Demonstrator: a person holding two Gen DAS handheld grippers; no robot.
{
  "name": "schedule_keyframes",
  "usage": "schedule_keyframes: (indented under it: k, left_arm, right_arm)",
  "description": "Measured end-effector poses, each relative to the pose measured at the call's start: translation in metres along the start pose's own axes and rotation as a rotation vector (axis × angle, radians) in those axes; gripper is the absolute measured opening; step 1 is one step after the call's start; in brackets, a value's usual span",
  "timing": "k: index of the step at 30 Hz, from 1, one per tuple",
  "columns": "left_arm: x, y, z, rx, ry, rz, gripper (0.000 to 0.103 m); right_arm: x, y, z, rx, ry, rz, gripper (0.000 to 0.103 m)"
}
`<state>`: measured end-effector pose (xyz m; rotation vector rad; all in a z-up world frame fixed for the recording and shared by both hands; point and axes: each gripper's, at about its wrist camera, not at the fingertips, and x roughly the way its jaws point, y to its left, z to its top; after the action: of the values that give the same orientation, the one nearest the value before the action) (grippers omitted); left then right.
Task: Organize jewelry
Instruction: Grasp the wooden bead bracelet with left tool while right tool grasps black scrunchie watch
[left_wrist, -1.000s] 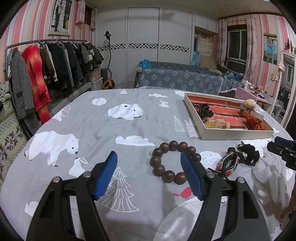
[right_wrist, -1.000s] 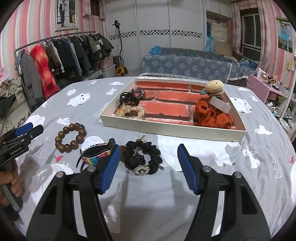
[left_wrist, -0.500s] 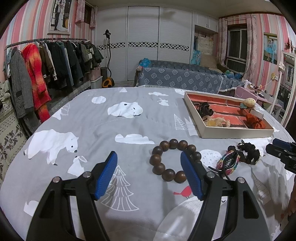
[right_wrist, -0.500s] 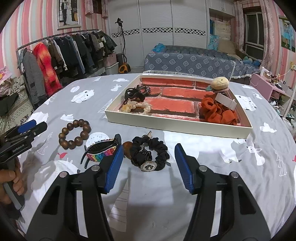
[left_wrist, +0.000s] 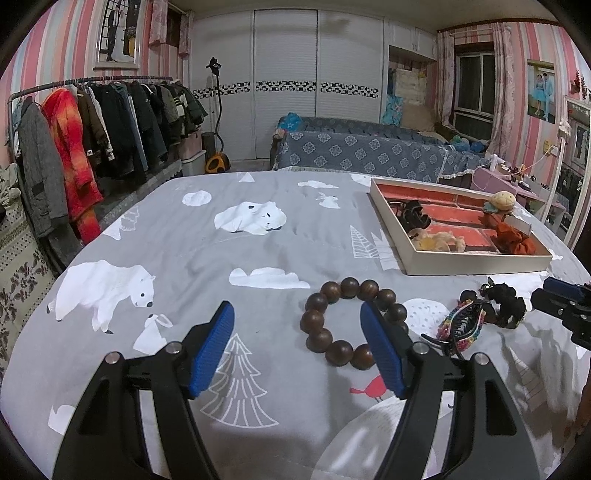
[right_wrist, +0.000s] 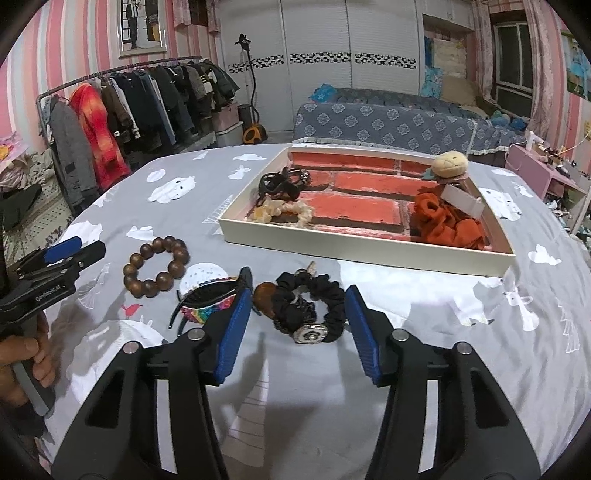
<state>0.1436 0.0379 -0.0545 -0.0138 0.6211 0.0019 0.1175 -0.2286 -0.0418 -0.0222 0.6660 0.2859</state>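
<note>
Grey bedspread (right_wrist: 424, 314); right gripper (right_wrist: 297, 328) closing round black scrunchie (right_wrist: 308, 308), contact unclear.

Readable text: one item only.

1. Small white lettering on the black body of the left gripper (right_wrist: 75, 254), seen in the right wrist view at the left edge of the bedspread (right_wrist: 424, 314). The line began "Gen" and ran on for several more characters; the rest was too small and blurred to be read with certainty.

No other lettering, label, brand, number or sign could be read. The framed pictures on the striped walls carried no legible words, and the white tag in the tray (right_wrist: 362, 242) showed no print that could be made out.
</note>
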Motion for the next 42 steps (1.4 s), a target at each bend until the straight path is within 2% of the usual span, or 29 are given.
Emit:
schedule_keyframes:
  k: [4, 11, 20, 25, 28, 32, 35, 37, 38, 42]
  left_arm:
    - [0.003, 0.0, 0.0, 0.003, 0.006, 0.001, 0.07]
    - [0.013, 0.001, 0.0, 0.003, 0.036, 0.0, 0.07]
    - [0.028, 0.001, 0.006, 0.002, 0.072, -0.008, 0.07]
    - [0.047, -0.002, 0.006, 0.013, 0.138, -0.019, 0.07]
    - [0.059, -0.005, 0.005, 0.025, 0.186, -0.038, 0.068]
    - [0.078, -0.014, 0.001, 0.064, 0.271, -0.073, 0.043]
    - [0.08, -0.017, 0.003, 0.088, 0.272, -0.074, 0.037]
    - [0.079, -0.018, 0.003, 0.1, 0.261, -0.057, 0.023]
    - [0.078, -0.017, 0.004, 0.108, 0.256, -0.045, 0.02]
    - [0.078, -0.008, 0.004, 0.094, 0.248, -0.027, 0.019]
  right_arm:
    - [0.005, 0.003, 0.0, -0.003, 0.011, 0.003, 0.051]
    - [0.019, 0.004, 0.0, -0.009, 0.047, 0.01, 0.041]
    - [0.034, 0.004, 0.002, -0.011, 0.082, 0.012, 0.036]
    - [0.045, 0.003, 0.003, -0.002, 0.115, 0.01, 0.03]
    - [0.053, 0.002, 0.002, -0.014, 0.133, -0.025, 0.027]
    - [0.063, 0.0, 0.001, -0.021, 0.163, -0.047, 0.025]
    - [0.068, 0.0, 0.002, -0.034, 0.171, -0.073, 0.024]
    - [0.069, -0.002, 0.003, -0.034, 0.171, -0.089, 0.023]
    - [0.068, -0.004, 0.003, -0.032, 0.169, -0.106, 0.023]
    - [0.064, -0.021, 0.004, 0.003, 0.161, -0.132, 0.022]
